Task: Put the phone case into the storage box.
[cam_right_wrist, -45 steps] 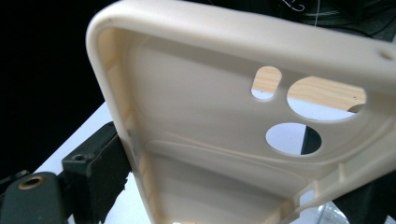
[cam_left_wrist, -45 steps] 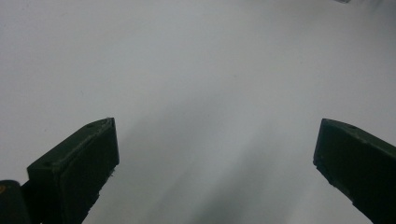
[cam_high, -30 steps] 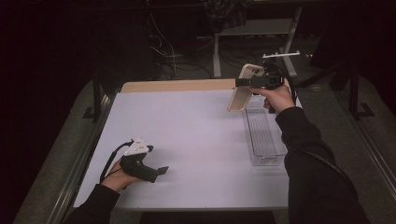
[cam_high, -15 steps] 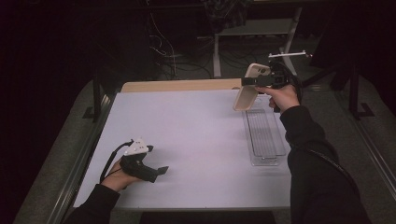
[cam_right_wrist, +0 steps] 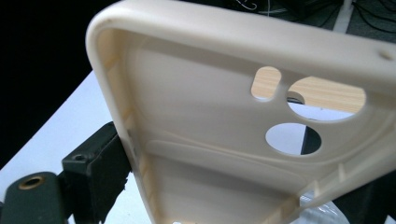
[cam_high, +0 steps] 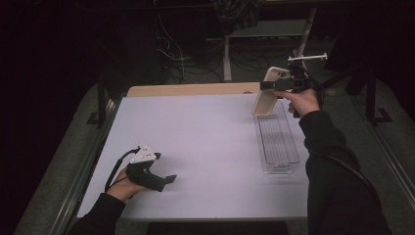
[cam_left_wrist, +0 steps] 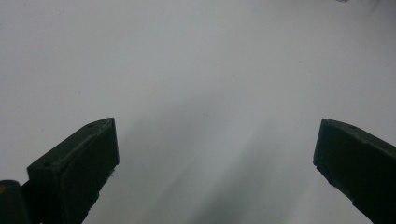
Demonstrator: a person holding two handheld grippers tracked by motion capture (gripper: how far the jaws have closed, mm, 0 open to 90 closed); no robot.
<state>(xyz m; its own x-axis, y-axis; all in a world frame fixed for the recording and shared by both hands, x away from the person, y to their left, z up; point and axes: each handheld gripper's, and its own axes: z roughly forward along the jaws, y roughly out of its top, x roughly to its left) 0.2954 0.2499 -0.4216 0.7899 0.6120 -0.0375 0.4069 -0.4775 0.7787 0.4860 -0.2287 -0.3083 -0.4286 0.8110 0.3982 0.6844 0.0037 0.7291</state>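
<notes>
My right gripper (cam_high: 267,86) is raised over the far right of the white table (cam_high: 205,142), shut on a cream phone case (cam_high: 267,91). In the right gripper view the phone case (cam_right_wrist: 224,140) shows its hollow inside and camera cut-outs, pinched across its sides between the black jaws. A clear plastic tray (cam_high: 277,139) lies on the table just below and in front of the case. My left gripper (cam_high: 169,180) rests low at the near left of the table, open. Its fingers (cam_left_wrist: 79,163) stand wide apart over bare white surface with nothing between them.
A wooden strip (cam_high: 195,90) runs along the table's far edge. Behind it are dark floor, cables and a metal stand (cam_high: 228,54). Grey rails border the table on both sides.
My right gripper has lifted the phone case up and away from the tray, toward the far right. The left gripper has stayed where it was.
</notes>
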